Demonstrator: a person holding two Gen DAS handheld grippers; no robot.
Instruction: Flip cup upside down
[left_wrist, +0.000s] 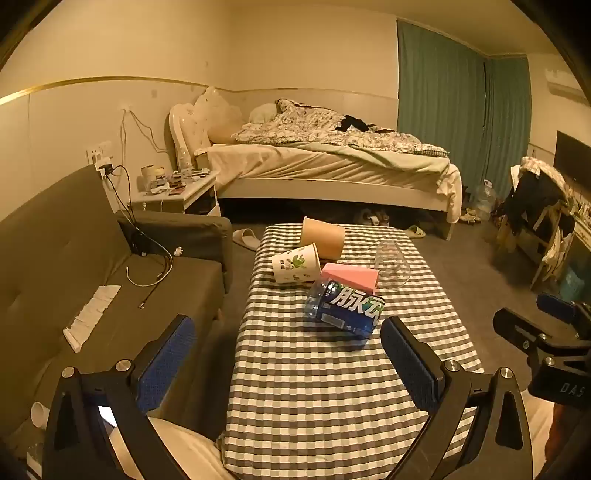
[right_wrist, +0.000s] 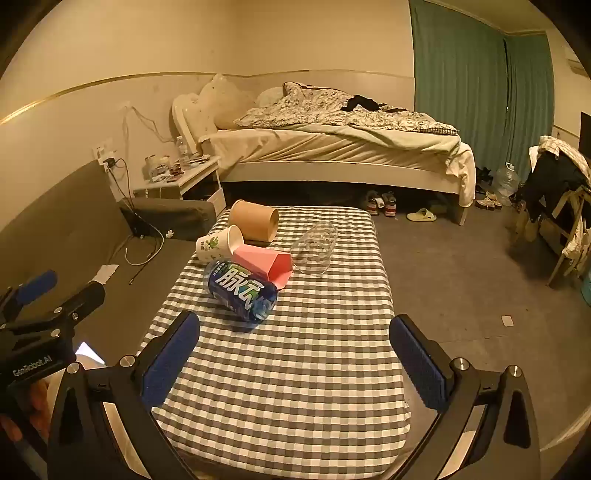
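Nearest the cameras, both pairs of tongs are spread wide and hold nothing. The left tongs (left_wrist: 288, 363) and the right tongs (right_wrist: 295, 363) hover over the near end of a checked surface (right_wrist: 280, 387), apart from everything on it.

Past them, toward 12 o'clock, a cluster of vessels lies toppled mid-surface. Closest is a blue-labelled plastic bottle (right_wrist: 242, 291) on its side. Touching it behind is a pink faceted cup (right_wrist: 267, 264), its mouth facing 3 o'clock. At 10 o'clock from that lies a white paper cup (right_wrist: 218, 245) with green print; beyond it, a plain brown paper cup (right_wrist: 255, 220). At 2 o'clock from the bottle, set apart, lies a clear plastic cup (right_wrist: 314, 253).

No cup is inverted yet. Which cup comes first is a guess; the clear one looks easiest, having open room around it. A good grip would close gently across the wall, since thin plastic likely buckles, then rotate rim-down and lower it flat.

Farther off stand a sofa (left_wrist: 74, 251), a bedside table (left_wrist: 177, 192) and an unmade bed (left_wrist: 325, 155).
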